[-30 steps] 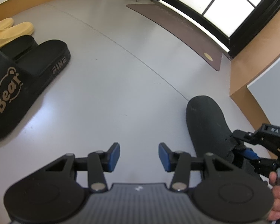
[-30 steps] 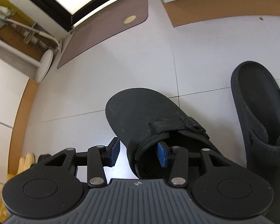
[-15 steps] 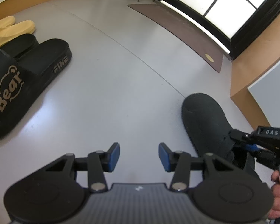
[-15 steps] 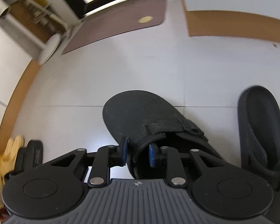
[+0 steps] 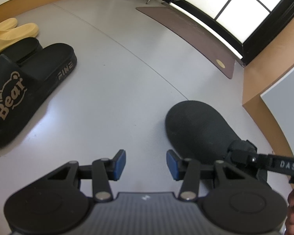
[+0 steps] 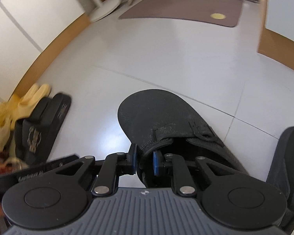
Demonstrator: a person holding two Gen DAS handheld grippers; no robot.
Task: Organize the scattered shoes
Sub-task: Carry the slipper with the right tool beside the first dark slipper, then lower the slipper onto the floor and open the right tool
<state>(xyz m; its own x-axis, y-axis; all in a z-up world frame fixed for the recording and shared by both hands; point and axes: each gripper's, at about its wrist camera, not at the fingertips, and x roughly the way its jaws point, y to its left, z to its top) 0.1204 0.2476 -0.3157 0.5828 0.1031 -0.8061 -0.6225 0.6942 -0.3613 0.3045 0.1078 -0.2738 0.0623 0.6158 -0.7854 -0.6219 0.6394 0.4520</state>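
My right tool is clamped on the collar edge of the black closed-toe clog over the grey floor. My left tool stands apart, holding nothing, beside it.

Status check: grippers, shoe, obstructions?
Right gripper shut on black clog collar. Left gripper open, empty. Floor toward Bear slides unobstructed.

Right gripper jaws clamped; left gripper (idle) parted.
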